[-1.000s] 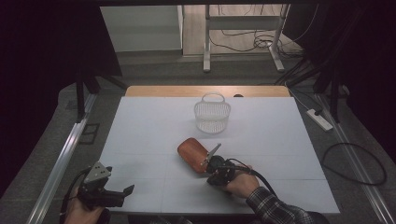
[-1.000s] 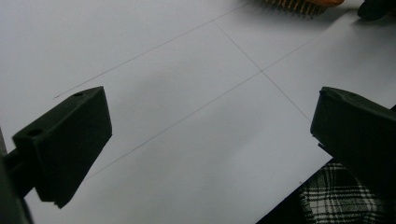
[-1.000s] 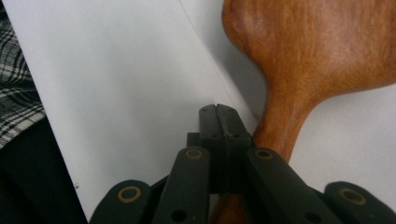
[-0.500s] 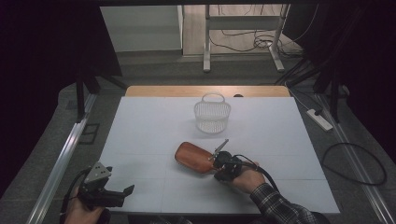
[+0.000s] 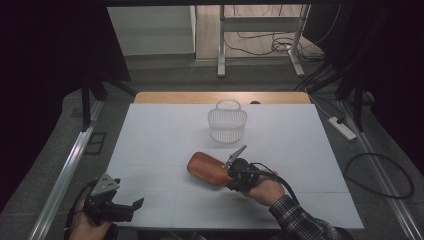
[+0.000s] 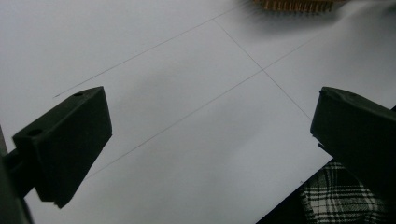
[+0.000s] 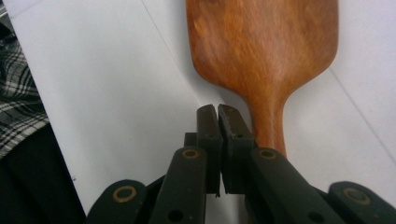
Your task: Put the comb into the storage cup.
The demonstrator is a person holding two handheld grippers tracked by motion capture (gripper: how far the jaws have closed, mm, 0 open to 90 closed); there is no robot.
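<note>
Right claw (image 7: 218, 108) pressed together, empty, beside the wooden brush (image 7: 261, 46) handle at mid-table.
Left claw (image 6: 205, 140) gapes idle near the edge. Brush looks stiff, light, smooth-backed; the narrow handle seems the best grip.

Smooth wooden brush (image 7: 264, 51) (slightly glossy).

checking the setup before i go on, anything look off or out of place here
One thing: the right claw is shut beside the wooden brush's handle, not around it, so the brush lies loose on the table. The white basket stands upright.
</note>
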